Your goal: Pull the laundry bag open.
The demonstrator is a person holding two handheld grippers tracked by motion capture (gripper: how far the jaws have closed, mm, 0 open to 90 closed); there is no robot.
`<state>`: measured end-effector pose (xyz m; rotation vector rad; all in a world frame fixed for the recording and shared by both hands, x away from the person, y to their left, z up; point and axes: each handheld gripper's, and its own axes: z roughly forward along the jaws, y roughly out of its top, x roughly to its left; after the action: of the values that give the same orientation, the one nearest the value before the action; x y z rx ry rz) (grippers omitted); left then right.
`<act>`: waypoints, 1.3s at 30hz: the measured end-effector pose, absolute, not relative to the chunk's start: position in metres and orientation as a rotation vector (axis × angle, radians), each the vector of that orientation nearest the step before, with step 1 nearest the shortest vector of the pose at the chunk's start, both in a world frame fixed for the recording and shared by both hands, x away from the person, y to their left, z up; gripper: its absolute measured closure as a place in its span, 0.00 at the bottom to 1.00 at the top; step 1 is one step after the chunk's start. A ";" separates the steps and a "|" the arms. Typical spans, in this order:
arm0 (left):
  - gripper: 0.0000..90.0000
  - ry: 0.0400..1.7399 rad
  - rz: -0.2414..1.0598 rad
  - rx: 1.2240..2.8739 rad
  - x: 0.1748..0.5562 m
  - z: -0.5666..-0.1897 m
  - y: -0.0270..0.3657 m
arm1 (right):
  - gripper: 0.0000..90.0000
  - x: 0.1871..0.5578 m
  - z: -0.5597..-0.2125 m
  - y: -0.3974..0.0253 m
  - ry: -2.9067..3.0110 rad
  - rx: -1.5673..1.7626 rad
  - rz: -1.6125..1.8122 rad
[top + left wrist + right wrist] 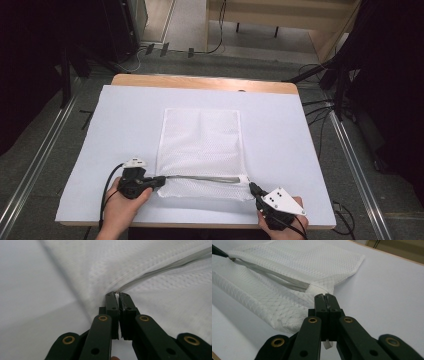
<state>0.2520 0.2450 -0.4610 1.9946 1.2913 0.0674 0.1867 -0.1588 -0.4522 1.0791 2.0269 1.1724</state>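
Note:
A white mesh bag [200,145] lies flat in the middle of the white table cover [290,140]. A grey zipper [205,178] runs across the bag near its front end. My left gripper [162,180] is shut on the bag's fabric at the zipper's left end, and in the left gripper view its jaws [117,293] pinch the mesh [140,262] right where the zipper [170,265] begins. My right gripper [251,188] is shut on the white tab at the zipper's right end. The right gripper view has those jaws [325,296] closed beside the bag [312,262] and its zipper [274,276].
The table's wooden far edge [200,82] borders the white cover. Cables [320,110] and metal rails [30,170] lie on the floor around the table. Bare cover stretches to the left and right of the bag.

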 end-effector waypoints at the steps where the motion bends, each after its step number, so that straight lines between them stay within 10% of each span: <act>1: 0.98 1.294 0.059 1.983 0.250 -0.460 0.251 | 1.00 0.187 -0.452 -0.159 2.024 1.074 1.172; 17: 1.00 1.345 0.250 1.905 0.235 -0.448 0.278 | 1.00 0.184 -0.450 -0.158 2.025 1.054 1.166; 24: 1.00 1.284 0.099 1.819 0.228 -0.442 0.287 | 1.00 0.186 -0.449 -0.167 2.023 1.093 1.229; 39: 0.69 1.274 0.218 2.062 0.222 -0.458 0.226 | 1.00 0.183 -0.454 -0.156 2.078 1.065 1.230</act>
<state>0.2225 0.2262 -0.4582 2.0621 1.2743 0.2185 0.1832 -0.1564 -0.4541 1.0653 2.0784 1.2303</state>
